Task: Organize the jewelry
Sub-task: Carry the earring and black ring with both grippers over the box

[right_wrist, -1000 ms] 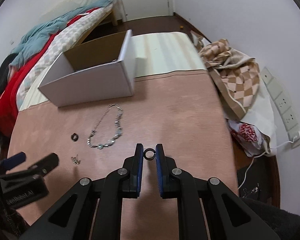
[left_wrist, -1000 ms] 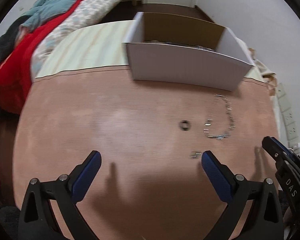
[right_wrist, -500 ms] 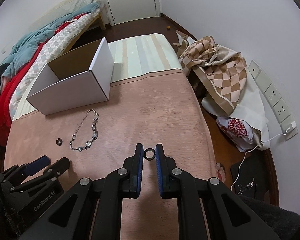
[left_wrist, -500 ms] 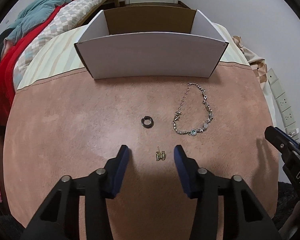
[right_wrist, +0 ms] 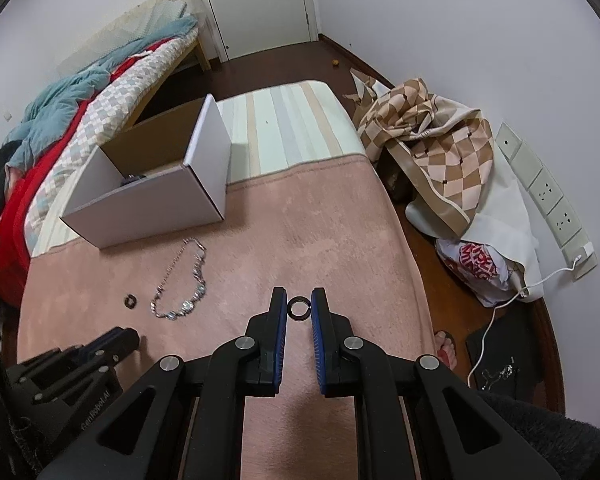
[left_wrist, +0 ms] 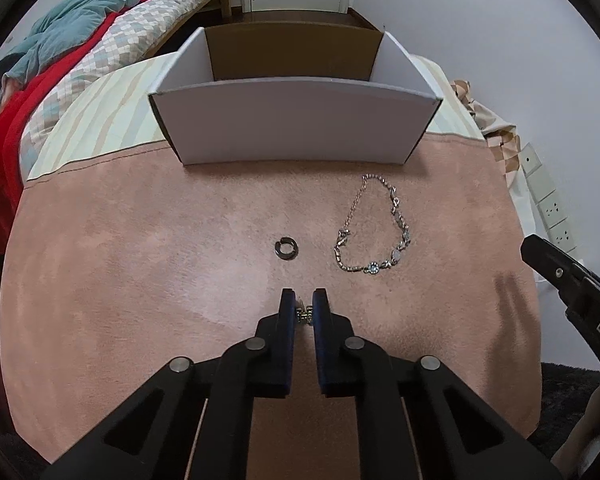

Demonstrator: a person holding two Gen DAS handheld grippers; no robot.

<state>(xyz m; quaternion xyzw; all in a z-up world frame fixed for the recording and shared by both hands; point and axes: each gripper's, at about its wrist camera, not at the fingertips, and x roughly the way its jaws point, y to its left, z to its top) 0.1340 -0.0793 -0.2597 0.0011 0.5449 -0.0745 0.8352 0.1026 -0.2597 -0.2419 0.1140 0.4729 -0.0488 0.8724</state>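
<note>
My left gripper is shut on a small gold earring low over the pink tabletop. A dark ring and a silver bracelet lie on the table ahead of it, before a white cardboard box. My right gripper is shut on a dark ring and holds it above the table. In the right wrist view the box is at far left, with the bracelet and the other ring nearer. The left gripper shows at lower left.
A striped cloth covers the table's far end. A bed with red and teal bedding lies left. A checked cloth, bags and wall sockets are right of the table. The right gripper's body shows at the right edge.
My left gripper has closed its fingers onto the gold earring. My right gripper has lifted higher with the ring still held.
</note>
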